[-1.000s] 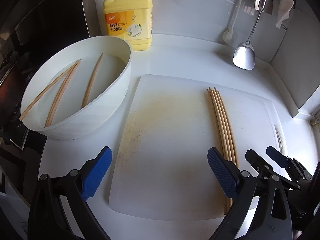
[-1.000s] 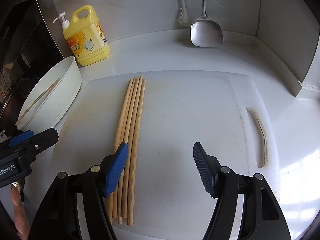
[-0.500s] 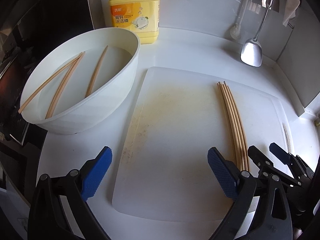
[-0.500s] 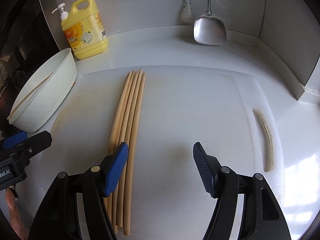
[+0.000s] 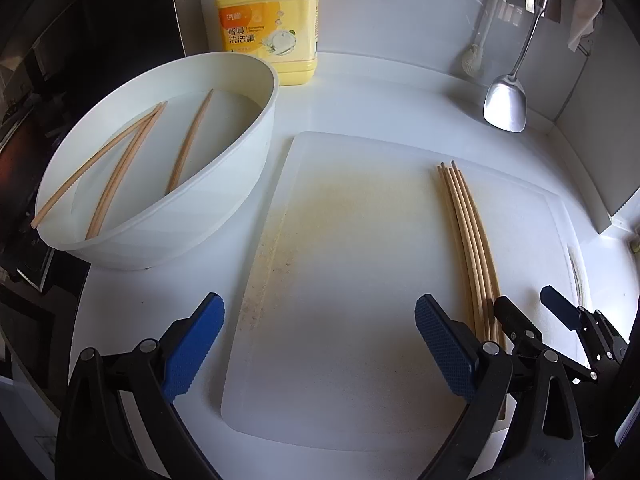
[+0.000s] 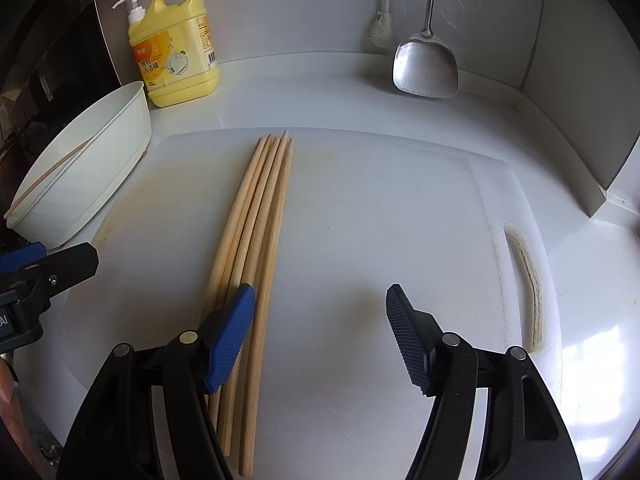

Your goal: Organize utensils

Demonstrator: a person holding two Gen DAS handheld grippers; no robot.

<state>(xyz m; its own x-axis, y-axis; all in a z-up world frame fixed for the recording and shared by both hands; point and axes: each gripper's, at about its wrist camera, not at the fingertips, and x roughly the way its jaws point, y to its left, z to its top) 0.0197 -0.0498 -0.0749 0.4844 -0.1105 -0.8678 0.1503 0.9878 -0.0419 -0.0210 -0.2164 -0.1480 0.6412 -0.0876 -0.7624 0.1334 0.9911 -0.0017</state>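
Both grippers, left [image 5: 318, 344] and right [image 6: 320, 336], stay wide and empty but sit nearer the board [image 6: 380, 216] than before, where the chopsticks [image 6: 256, 248] lie unmoved, three more in the bowl [image 5: 224, 208] beside it.

The chopsticks [image 6: 256, 240] are pale tan wood. The cutting board [image 5: 360, 320] is white with a yellowish stain. The bowl [image 5: 224, 208] is white, the detergent bottle [image 6: 176, 48] yellow, the gripper pads [image 6: 230, 336] blue and ribbed.
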